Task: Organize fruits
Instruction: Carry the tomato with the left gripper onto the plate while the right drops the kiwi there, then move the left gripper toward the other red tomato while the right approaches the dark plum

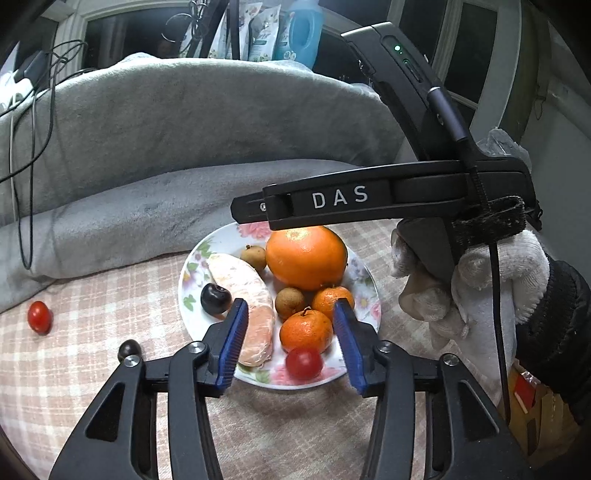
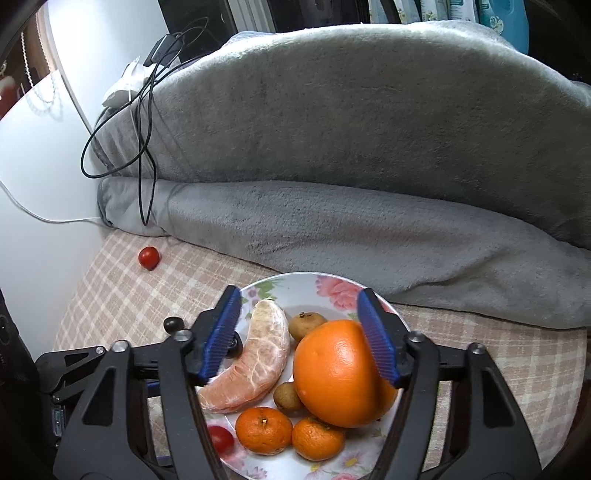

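A floral plate (image 1: 192, 284) (image 2: 325, 284) on the checked cloth holds a big orange (image 1: 306, 256) (image 2: 336, 373), two mandarins (image 1: 306, 330) (image 2: 263, 430), a peeled citrus segment (image 1: 245, 291) (image 2: 255, 362), brown longans (image 1: 290, 302), a dark cherry (image 1: 215, 298) and a cherry tomato (image 1: 303, 363). Another tomato (image 1: 40, 316) (image 2: 148, 257) and a dark fruit (image 1: 129, 349) (image 2: 173, 324) lie on the cloth to the left. My left gripper (image 1: 291, 332) is open and empty above the plate's near edge. My right gripper (image 2: 299, 332) is open and empty over the plate, beside the orange.
A folded grey blanket (image 1: 166, 147) (image 2: 332, 147) lies behind the plate. Black cables (image 2: 144, 129) hang over its left end. The gloved right hand and its gripper body (image 1: 424, 192) hang over the plate's right side. Bottles (image 1: 303, 29) stand at the back.
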`<state>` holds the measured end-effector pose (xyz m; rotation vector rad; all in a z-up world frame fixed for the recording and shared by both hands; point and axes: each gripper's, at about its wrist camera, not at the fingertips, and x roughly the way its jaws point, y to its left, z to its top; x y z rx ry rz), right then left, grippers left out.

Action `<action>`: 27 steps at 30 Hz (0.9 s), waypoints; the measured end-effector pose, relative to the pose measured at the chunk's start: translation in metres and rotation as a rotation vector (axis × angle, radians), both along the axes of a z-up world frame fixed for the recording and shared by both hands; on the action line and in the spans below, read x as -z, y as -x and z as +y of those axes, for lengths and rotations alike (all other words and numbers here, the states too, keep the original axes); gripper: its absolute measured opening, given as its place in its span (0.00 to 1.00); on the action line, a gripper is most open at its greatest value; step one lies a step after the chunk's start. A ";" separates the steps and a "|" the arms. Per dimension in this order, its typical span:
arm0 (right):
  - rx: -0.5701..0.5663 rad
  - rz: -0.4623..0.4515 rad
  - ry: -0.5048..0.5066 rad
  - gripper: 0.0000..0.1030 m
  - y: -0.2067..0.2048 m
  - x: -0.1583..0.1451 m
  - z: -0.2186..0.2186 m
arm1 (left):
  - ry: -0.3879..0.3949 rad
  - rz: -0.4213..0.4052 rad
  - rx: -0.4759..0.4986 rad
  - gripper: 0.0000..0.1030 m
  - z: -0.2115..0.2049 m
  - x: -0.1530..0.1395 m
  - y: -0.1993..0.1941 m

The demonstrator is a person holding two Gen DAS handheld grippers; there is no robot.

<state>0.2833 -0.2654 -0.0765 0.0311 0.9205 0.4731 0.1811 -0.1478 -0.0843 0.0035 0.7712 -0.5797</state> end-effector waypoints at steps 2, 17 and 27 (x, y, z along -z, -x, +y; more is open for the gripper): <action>0.005 -0.008 -0.006 0.82 0.002 -0.002 -0.001 | 0.000 -0.008 0.000 0.61 0.000 -0.001 0.001; 0.048 -0.022 -0.040 0.92 0.012 -0.014 -0.012 | -0.029 -0.011 -0.056 0.71 0.016 -0.007 0.007; 0.065 -0.043 -0.055 0.92 0.024 -0.025 -0.013 | -0.041 -0.030 -0.090 0.71 0.029 -0.016 0.011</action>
